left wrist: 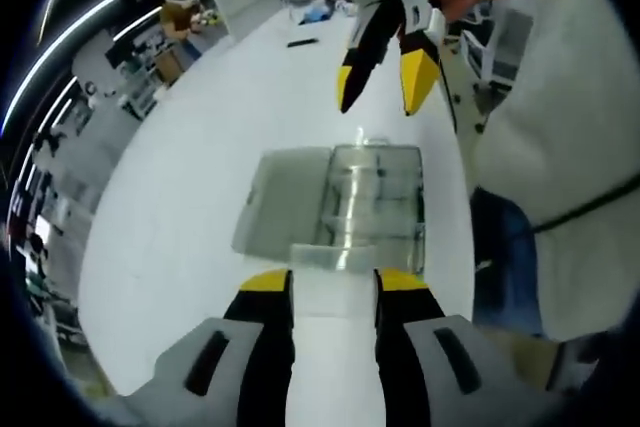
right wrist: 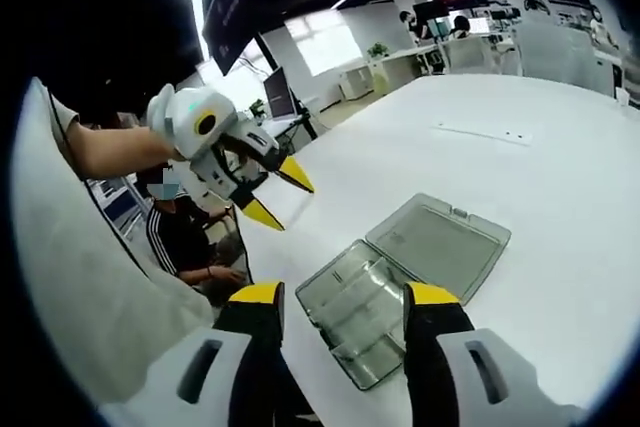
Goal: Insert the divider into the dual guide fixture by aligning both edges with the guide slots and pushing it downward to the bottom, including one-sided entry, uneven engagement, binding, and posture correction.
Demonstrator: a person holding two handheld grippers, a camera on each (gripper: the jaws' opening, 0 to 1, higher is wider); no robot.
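A clear plastic box with inner guide walls, the fixture [left wrist: 375, 202], lies on the white table with its hinged lid [left wrist: 285, 202] laid open flat beside it. In the left gripper view my left gripper [left wrist: 335, 282] is shut on a translucent divider [left wrist: 335, 259], held just short of the box. The right gripper [left wrist: 382, 92] hangs open above the far side of the box. In the right gripper view my right gripper [right wrist: 342, 297] stands open over the fixture [right wrist: 365, 312] and its lid [right wrist: 440, 242]. The left gripper [right wrist: 280, 195] hovers to the left, over the table's edge.
The long white table [left wrist: 200, 177] runs away from me, with a small dark object [left wrist: 302, 43] far off and a thin strip [right wrist: 480, 132] lying flat. A white-sleeved arm [left wrist: 560, 147] borders the table. A seated person in a striped shirt [right wrist: 185, 237] is beyond the edge.
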